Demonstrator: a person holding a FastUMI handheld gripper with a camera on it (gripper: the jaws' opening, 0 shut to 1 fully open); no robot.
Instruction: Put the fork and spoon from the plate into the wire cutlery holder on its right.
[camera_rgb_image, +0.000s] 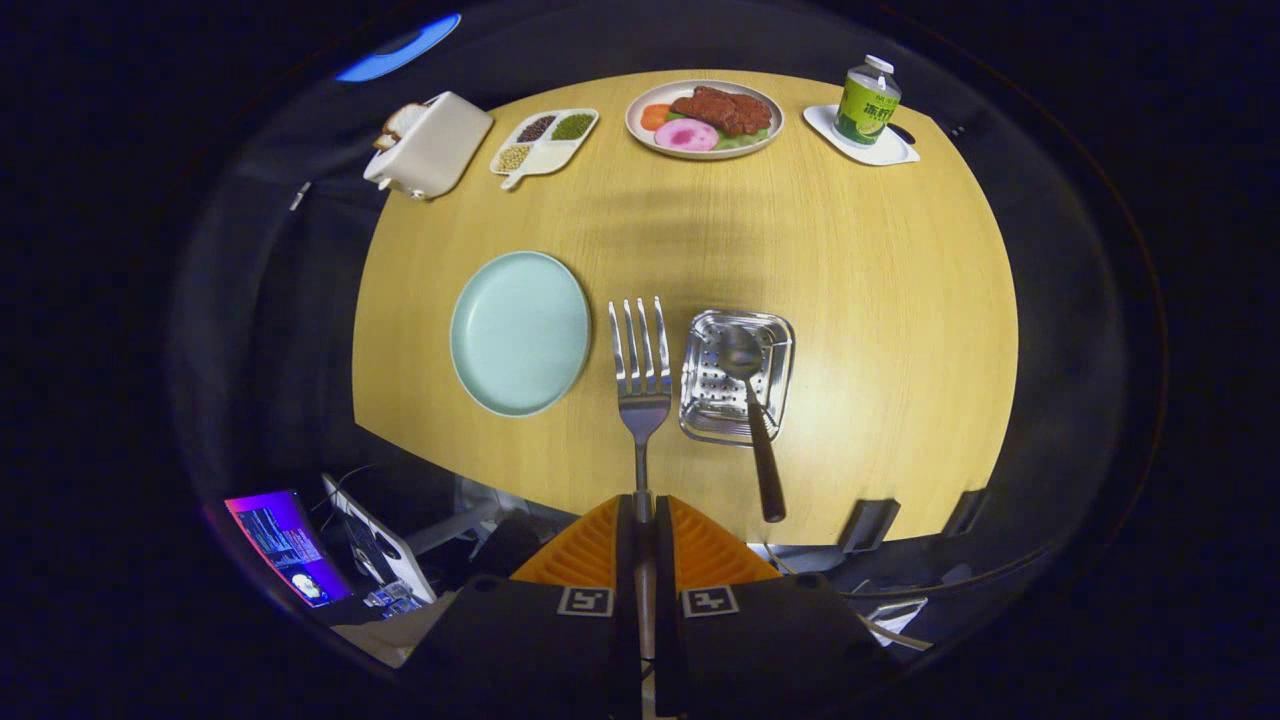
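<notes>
My gripper (641, 505) is shut on the handle of a steel fork (641, 370), with both orange fingers (590, 545) pressed against it. The fork points straight ahead, tines away from me, high above the wooden table (880, 300), between the plate and the holder. The pale green plate (520, 332) lies to the left of the fork with nothing on it. To the fork's right stands the square metal cutlery holder (737, 375). The spoon (755, 420) stands in it, bowl down inside, its dark handle leaning out toward me.
At the table's far side sit a white toaster with bread (428, 145), a divided dish of beans (545, 142), a plate of food (704, 118) and a green bottle (866, 100) on a white tray. A laptop (285, 545) glows below the table's near left edge.
</notes>
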